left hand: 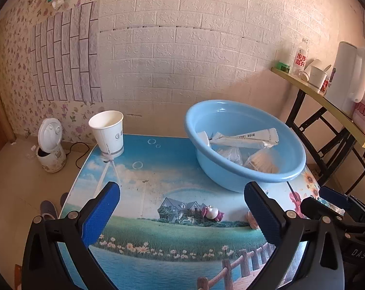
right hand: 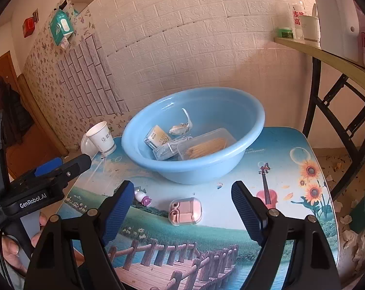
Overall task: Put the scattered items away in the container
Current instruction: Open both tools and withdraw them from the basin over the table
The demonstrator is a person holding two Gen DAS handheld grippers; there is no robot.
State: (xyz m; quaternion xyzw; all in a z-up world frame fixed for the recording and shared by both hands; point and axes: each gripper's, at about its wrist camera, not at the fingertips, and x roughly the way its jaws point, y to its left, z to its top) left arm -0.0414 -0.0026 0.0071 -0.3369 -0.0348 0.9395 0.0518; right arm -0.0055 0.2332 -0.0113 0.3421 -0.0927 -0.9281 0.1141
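Note:
A light blue basin [left hand: 245,169] [right hand: 194,166] stands at the back of the picture-printed table [left hand: 158,236] [right hand: 221,232]. It holds a long white sachet [left hand: 245,138], a clear box of toothpicks [right hand: 206,145] and other small packets. A small white and purple toy [left hand: 212,213] [right hand: 142,197] lies on the table in front of the basin. A pink clear-lidded case [right hand: 185,210] lies beside it, partly hidden behind my left finger in the left wrist view [left hand: 252,220]. My left gripper [left hand: 182,213] is open and empty above the toy. My right gripper [right hand: 182,210] is open and empty around the pink case.
A white paper cup [left hand: 108,133] [right hand: 102,139] stands at the table's back left corner. A white kettle [left hand: 50,145] sits on the floor to the left. A folding side table [left hand: 327,101] with a bottle, cups and a jug stands to the right. Paper scraps litter the floor [right hand: 356,236].

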